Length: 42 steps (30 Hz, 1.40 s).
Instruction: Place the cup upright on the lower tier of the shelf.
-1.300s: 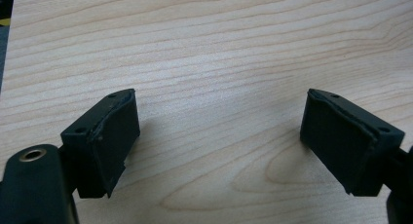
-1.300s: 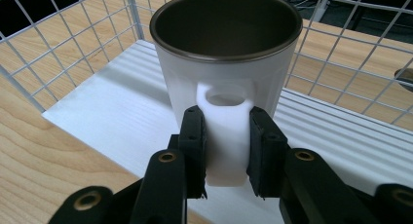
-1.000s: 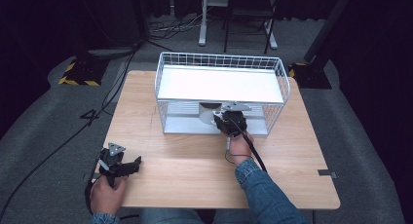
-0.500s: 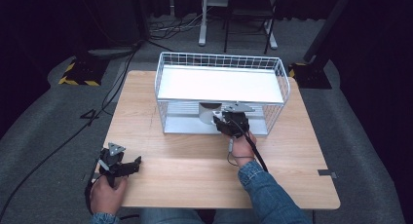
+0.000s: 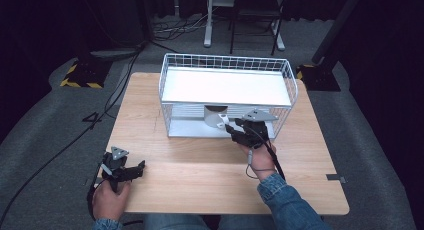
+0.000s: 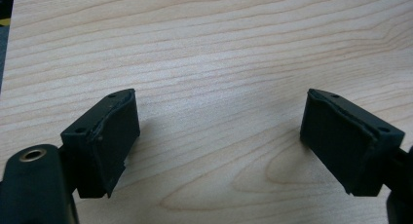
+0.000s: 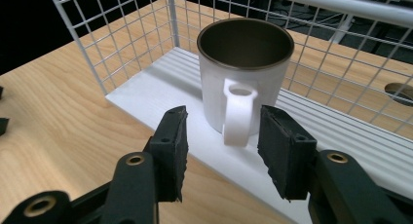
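In the lower left of the high view the left gripper (image 5: 131,171) rested near the worktop's (image 5: 200,165) front left corner, close to both the left edge and the front edge; its jaws stood wide with nothing between them, and in the left gripper view its pads (image 6: 109,136) framed bare wood grain; a broad stretch of bare worktop lay between it and the wire rack (image 5: 226,70) toward the centre.

The wire rack occupied the upper middle of the high view, its white upper shelf (image 5: 225,86) flat and bare, its front side open toward the person, its back rim close to the worktop's far edge; strips of bare wood ran along its left and right sides.

On the lower white shelf (image 7: 160,95), near that shelf's front edge, stood the white mug (image 7: 243,83), upright, dark inside, its handle (image 7: 238,112) facing out toward the right gripper (image 7: 221,146); that gripper sat just right of centre in the high view, at the rack's open front; its jaws had just been opening and stood partly apart, one on each side of the handle, pads clear of it, nothing held; to the right lay open worktop out to the right edge.
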Available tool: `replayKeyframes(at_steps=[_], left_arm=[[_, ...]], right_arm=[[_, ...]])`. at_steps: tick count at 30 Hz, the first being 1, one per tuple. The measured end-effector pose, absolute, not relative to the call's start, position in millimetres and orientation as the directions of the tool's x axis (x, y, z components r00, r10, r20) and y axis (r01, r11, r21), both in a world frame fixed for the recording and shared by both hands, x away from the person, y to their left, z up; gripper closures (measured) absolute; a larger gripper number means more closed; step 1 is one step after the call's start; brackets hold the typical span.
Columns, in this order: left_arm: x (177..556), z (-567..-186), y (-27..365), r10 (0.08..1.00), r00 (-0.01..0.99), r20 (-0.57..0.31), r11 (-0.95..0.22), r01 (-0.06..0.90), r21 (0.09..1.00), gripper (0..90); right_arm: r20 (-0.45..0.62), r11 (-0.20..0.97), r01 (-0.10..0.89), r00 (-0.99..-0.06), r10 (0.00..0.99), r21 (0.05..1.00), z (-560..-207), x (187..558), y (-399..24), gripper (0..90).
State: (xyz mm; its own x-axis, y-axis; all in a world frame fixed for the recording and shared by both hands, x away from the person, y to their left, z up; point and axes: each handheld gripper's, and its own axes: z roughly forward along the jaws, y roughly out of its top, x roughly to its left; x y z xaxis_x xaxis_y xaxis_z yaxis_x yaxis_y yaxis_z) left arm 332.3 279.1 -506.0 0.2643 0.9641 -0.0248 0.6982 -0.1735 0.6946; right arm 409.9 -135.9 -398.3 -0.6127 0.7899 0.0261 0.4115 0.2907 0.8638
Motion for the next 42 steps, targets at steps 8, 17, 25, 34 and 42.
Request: replayKeyframes(at_steps=[8, 17, 25, 34, 42], left_arm=[[332.3, -505.9, 279.1, 0.964, 0.264, -0.025, -0.174, 0.698, 0.694, 14.7], [334.1, -505.7, 279.0, 0.965, 0.26, -0.02, -0.174, 0.701, 0.692, 14.7], [335.3, -506.0, 278.1, 0.967, 0.252, -0.031, -0.161, 0.702, 0.694, 14.7], [335.3, -506.0, 278.1, 0.967, 0.253, -0.031, -0.161, 0.702, 0.694, 14.7], [335.3, -506.0, 278.2, 0.967, 0.254, -0.03, -0.163, 0.702, 0.694, 14.7]], right_arm=[[0.041, 0.282, 0.413, -0.62, 0.784, 0.866, -388.4, 390.2, -165.1, 51.6], [0.038, 0.284, 0.402, -0.631, 0.775, 0.87, -386.7, 369.7, -196.8, 39.6], [0.046, 0.302, 0.454, -0.611, 0.79, 0.838, -396.8, 354.7, -235.1, 29.1], [0.066, 0.264, 0.5, -0.549, 0.833, 0.824, -417.0, 347.9, -276.0, 14.5], [0.091, 0.251, 0.548, -0.522, 0.848, 0.798, -438.0, 344.0, -301.6, 13.8]])
